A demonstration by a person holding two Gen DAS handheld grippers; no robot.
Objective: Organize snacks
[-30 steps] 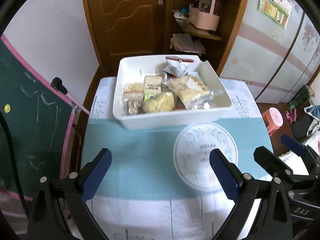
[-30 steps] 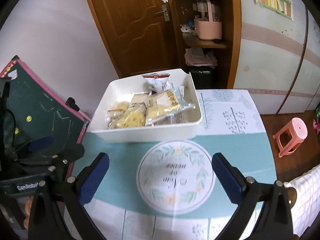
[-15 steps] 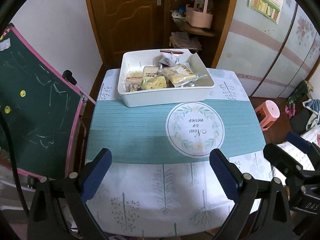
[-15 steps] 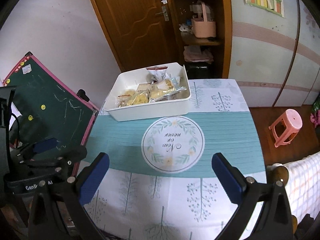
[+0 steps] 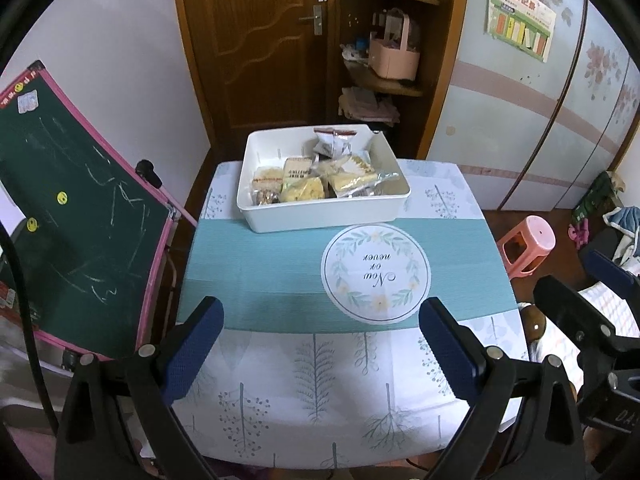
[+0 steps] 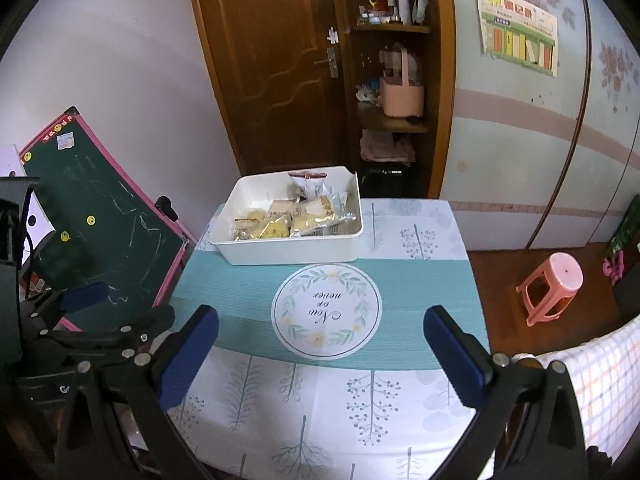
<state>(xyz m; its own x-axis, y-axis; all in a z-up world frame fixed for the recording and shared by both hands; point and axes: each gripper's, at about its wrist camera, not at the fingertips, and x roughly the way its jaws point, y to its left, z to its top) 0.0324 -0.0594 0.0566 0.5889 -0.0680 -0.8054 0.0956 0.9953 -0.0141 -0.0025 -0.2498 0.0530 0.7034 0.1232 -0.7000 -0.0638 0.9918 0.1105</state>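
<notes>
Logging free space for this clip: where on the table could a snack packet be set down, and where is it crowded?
Bare cloth runs from the white bin forward to the near table edge, including the round wreath print and the teal band left of it. A strip right of the bin is free too. The snack packets crowd the bin's front half.

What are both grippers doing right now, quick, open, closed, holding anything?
Left gripper: open, holding nothing, above the table.
Right gripper: open, holding nothing, above the table.
</notes>
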